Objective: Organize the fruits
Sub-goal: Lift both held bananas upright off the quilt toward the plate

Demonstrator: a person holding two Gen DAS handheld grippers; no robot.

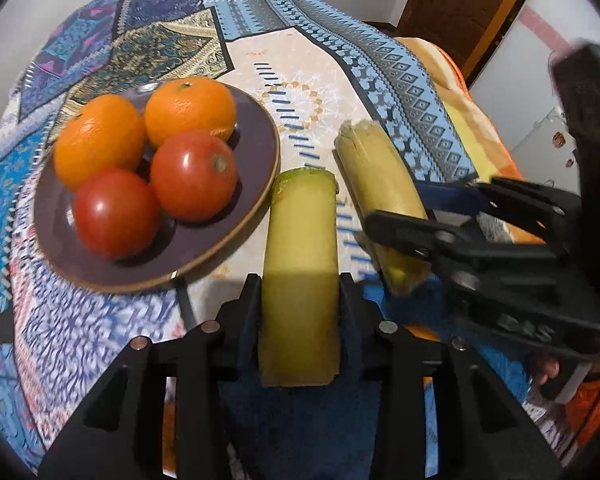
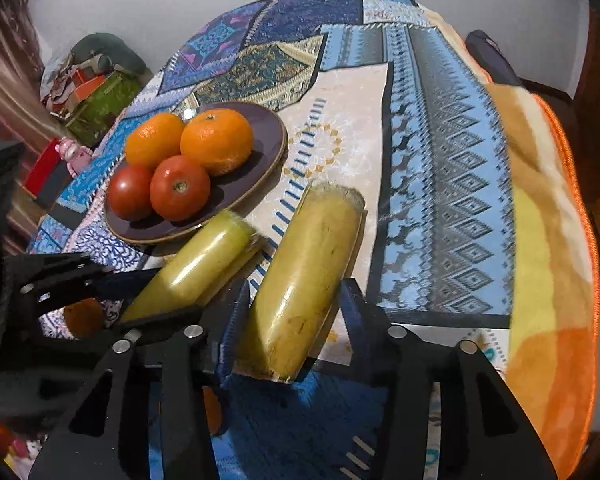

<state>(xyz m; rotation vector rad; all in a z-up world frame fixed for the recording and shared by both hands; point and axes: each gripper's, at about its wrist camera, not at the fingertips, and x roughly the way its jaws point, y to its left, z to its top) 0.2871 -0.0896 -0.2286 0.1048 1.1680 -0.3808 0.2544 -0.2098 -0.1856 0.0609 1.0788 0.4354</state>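
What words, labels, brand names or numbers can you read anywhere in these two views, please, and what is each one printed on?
None can be read.
The patterned tablecloth carries ornament only, no lettering.
The purple plate, the oranges, the tomatoes and both yellow-green pieces are unmarked.
The boxes beyond the table's far left edge in the right wrist view may bear print, but it is too blurred to read.
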